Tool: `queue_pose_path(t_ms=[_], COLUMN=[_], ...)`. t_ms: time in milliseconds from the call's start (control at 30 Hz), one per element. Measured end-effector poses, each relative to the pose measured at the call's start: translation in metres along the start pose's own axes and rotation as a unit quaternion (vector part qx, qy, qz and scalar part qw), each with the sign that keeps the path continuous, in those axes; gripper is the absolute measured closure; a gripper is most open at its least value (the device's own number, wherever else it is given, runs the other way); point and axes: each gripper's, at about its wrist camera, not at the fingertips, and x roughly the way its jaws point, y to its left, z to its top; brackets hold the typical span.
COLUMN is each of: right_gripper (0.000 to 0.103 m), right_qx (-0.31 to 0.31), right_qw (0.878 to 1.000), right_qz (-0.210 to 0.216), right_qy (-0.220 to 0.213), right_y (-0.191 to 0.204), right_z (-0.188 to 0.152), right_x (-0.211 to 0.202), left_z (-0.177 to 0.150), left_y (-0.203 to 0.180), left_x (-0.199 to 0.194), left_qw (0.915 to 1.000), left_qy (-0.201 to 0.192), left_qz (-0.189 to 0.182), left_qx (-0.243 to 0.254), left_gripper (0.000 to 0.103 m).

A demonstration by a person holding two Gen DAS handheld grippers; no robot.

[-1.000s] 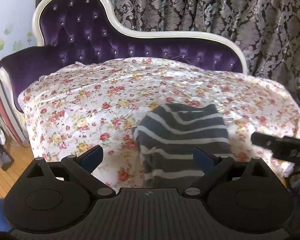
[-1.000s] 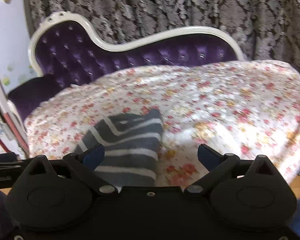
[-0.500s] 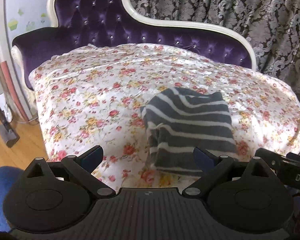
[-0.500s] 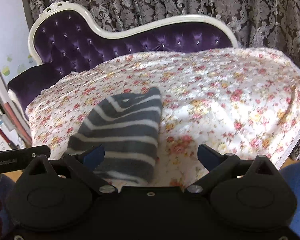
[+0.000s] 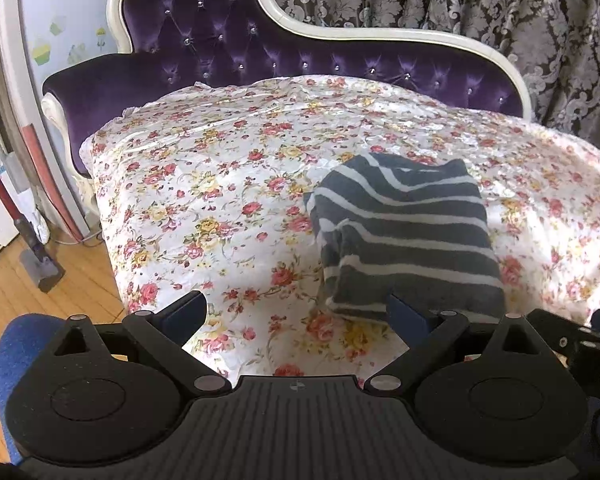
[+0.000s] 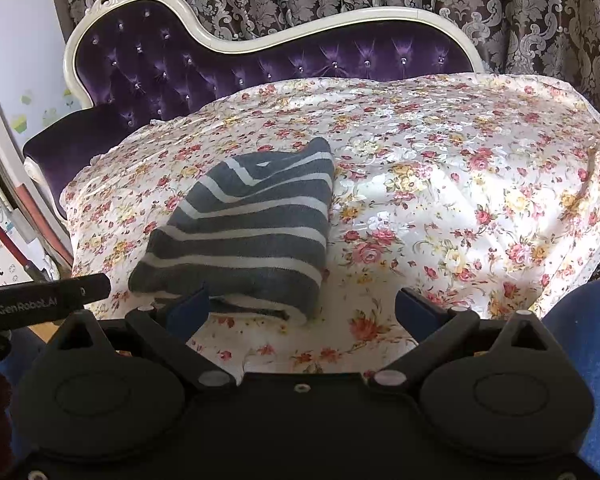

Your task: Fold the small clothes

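The grey-and-white striped folded knit top [image 5: 408, 236] rests flat on the flowery sheet [image 5: 220, 184]; left gripper [image 5: 296, 316] and right gripper [image 6: 302, 308] hang back, jaws spread wide (both empty), probably because the folding looks finished.

1. Both views are bright with daylight and mostly sharp.
2. Glare whitens the shiny sheet [image 5: 236, 184], strongest at its right side [image 6: 440, 184].
3. The garment [image 6: 248, 232] casts a soft shadow at its near edge.
4. Fisheye distortion bends the sofa [image 5: 204, 32] frame and the curtain [image 6: 500, 0] at the edges.
5. The near gripper bodies are dark, with little detail.
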Motion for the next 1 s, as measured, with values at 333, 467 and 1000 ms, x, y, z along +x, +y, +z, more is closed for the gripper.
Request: queue_pose_path(t_ms=[333, 467, 1000], right_gripper=[0.003, 0.003, 0.003], right_qx=[-0.006, -0.008, -0.017], right_qw=[1.0, 1.0, 1.0], right_qz=[0.001, 0.0, -0.004], right_qy=[0.0, 0.0, 0.0], right_y=[0.0, 0.001, -0.001], right_z=[-0.002, -0.002, 0.002], right_x=[-0.002, -0.003, -0.004], left_z=[-0.008, -0.01, -0.01], left_y=[-0.002, -0.002, 0.01], left_x=[0.001, 0.001, 0.001], left_qw=[0.9999, 0.9998, 0.9998], left_qy=[0.013, 0.016, 0.021], left_qz=[0.001, 0.002, 0.005], left_qx=[0.005, 0.006, -0.001], left_gripper=[0.005, 0.005, 0.005])
